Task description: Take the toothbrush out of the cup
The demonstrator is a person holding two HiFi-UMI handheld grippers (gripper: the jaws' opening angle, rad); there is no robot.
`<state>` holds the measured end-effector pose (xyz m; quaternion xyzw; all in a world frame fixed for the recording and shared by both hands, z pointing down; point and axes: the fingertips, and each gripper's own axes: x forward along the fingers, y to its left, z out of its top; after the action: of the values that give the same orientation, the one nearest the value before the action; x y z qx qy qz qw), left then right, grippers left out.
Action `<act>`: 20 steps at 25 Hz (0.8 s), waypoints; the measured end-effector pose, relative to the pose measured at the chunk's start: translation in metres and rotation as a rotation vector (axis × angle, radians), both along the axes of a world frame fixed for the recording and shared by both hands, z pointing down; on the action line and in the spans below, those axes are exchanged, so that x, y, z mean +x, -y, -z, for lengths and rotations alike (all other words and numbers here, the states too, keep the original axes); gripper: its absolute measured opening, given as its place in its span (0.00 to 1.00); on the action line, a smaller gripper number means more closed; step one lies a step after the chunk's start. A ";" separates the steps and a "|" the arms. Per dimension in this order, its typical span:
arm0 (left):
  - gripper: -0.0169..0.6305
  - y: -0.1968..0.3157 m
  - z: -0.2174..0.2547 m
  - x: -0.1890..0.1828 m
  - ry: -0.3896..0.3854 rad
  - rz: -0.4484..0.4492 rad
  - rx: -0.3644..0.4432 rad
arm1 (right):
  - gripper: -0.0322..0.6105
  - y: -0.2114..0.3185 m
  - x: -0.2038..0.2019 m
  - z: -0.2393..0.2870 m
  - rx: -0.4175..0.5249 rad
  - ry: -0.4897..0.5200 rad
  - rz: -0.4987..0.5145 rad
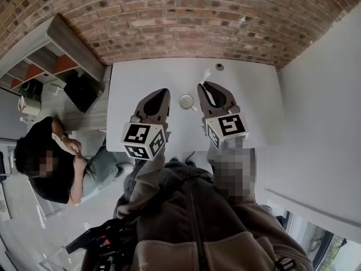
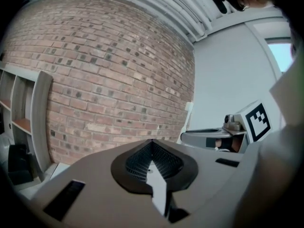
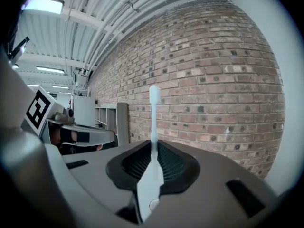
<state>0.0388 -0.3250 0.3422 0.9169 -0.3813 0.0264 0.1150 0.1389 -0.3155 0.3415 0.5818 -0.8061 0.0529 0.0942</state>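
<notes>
A white cup (image 1: 186, 101) stands on the white table (image 1: 254, 95), between my two grippers. My right gripper (image 1: 202, 87) is just right of the cup and is shut on a white toothbrush (image 3: 154, 122), which sticks up from between the jaws, clear of the cup. The left gripper view also shows the toothbrush (image 2: 188, 115), above the right gripper (image 2: 213, 137). My left gripper (image 1: 163, 92) hovers left of the cup. In its own view the left gripper (image 2: 152, 144) has its jaws together at the tips, with nothing between them.
A brick wall (image 1: 186, 21) runs along the table's far edge. A small round object (image 1: 219, 67) lies near that edge. A shelf unit (image 1: 62, 55) stands at the left, and a seated person (image 1: 51, 162) is beside the table's left side.
</notes>
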 end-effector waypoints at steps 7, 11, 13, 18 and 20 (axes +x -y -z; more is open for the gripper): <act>0.03 -0.004 0.049 0.010 -0.013 -0.024 0.109 | 0.11 -0.011 -0.003 0.048 0.103 -0.026 0.014; 0.03 -0.006 0.065 0.010 -0.013 -0.028 0.149 | 0.11 -0.014 -0.002 0.061 0.139 -0.031 0.014; 0.03 -0.006 0.071 0.009 -0.010 -0.032 0.164 | 0.11 -0.014 -0.002 0.066 0.152 -0.033 0.012; 0.03 -0.004 0.079 -0.001 0.010 0.006 0.214 | 0.11 -0.013 -0.002 0.071 0.177 -0.030 0.008; 0.03 0.000 0.079 -0.008 0.018 0.035 0.219 | 0.11 -0.012 -0.001 0.072 0.185 -0.026 0.006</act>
<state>0.0311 -0.3248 0.2636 0.9168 -0.3991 -0.0091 0.0109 0.1383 -0.3036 0.2695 0.5860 -0.8082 -0.0295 0.0509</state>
